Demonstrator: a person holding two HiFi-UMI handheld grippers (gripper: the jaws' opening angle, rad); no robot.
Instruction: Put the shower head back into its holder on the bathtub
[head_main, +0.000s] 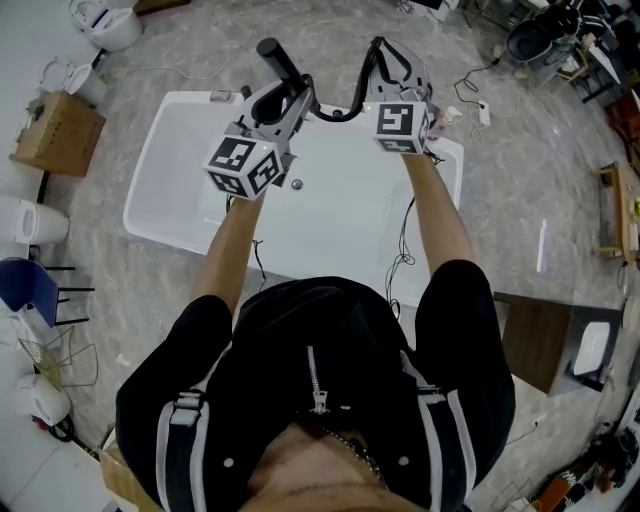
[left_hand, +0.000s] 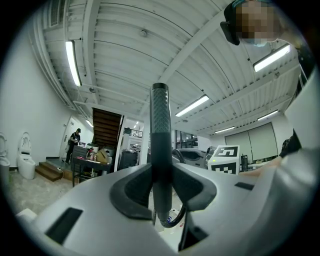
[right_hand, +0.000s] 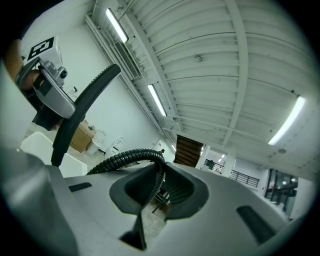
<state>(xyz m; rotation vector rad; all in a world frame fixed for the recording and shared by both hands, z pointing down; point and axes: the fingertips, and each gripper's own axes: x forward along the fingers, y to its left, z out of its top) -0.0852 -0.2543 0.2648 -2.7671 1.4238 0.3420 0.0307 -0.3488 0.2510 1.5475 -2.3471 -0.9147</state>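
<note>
Both sets of jaws are clamped. The left gripper (left_hand: 162, 192) pinches the shower head (left_hand: 160, 125) by its ribbed handle, above the white bathtub (head_main: 170, 210), and the right gripper (right_hand: 159, 192) nips the corrugated hose (right_hand: 125, 157). That rigid handle looks the surest hold, while the floppy, springy hose will likely tug and twist the light head.

Left arm (head_main: 225, 250) and right arm (head_main: 440, 215) reach forward side by side, left tongs (left_hand: 161, 192) clamp the shower head (left_hand: 160, 120) by its handle, right tongs (right_hand: 159, 192) pinch the hose (right_hand: 125, 157), both tongs roughly level, tips slightly up.
</note>
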